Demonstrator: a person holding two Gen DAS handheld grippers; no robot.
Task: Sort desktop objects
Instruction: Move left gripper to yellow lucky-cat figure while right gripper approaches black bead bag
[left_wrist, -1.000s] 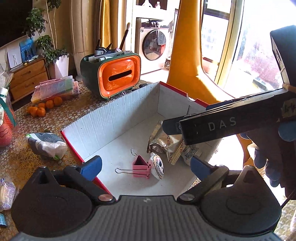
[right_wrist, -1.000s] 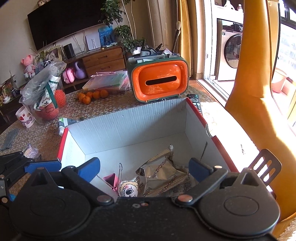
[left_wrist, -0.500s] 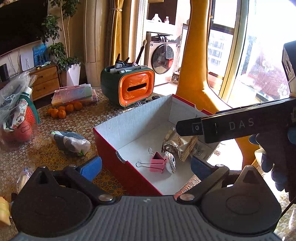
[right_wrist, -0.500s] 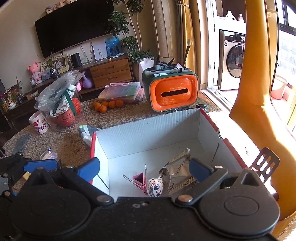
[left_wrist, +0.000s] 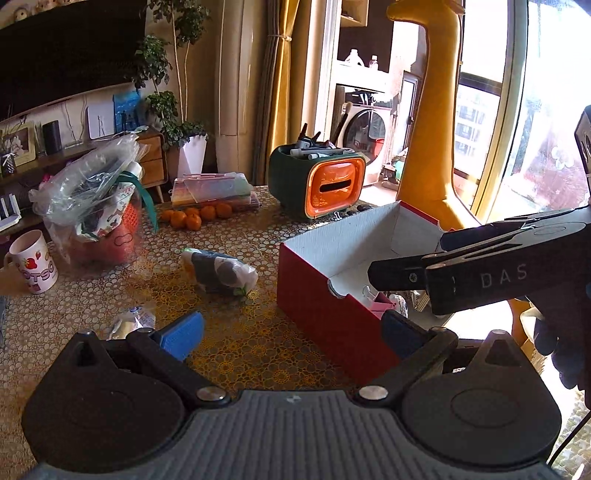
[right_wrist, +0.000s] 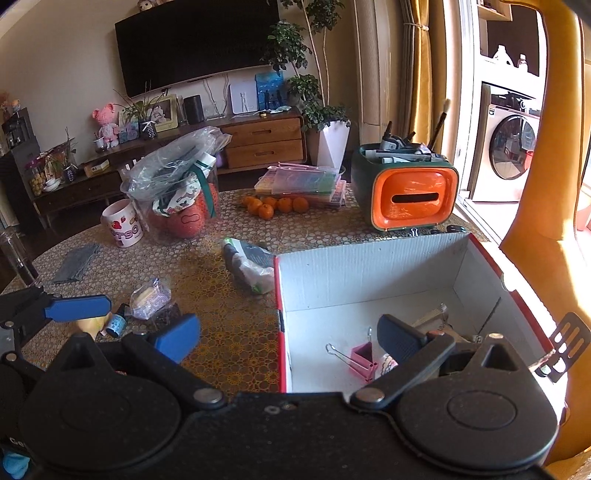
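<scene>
Fingers of both grippers spread wide, empty: left gripper (left_wrist: 291, 334) above the table (left_wrist: 240, 343), right gripper (right_wrist: 288, 338) over the red box (right_wrist: 369, 266) edge. Pink binder clip (right_wrist: 364, 360) inside the box, beside the right finger; wrapped bundle (left_wrist: 221, 273) ahead of the left.

Open tabletop (right_wrist: 229, 314) left of the red box (right_wrist: 279, 325), wrapped bundle (right_wrist: 249, 267) behind.

Red box (right_wrist: 369, 273), white inside, open top, on table. Inside: pink binder clip (right_wrist: 364, 356) lying flat w/ wire handles out, foil snack packet (right_wrist: 436, 321) beside it.

Wrapped packet (right_wrist: 249, 264) lies just left of box.
</scene>
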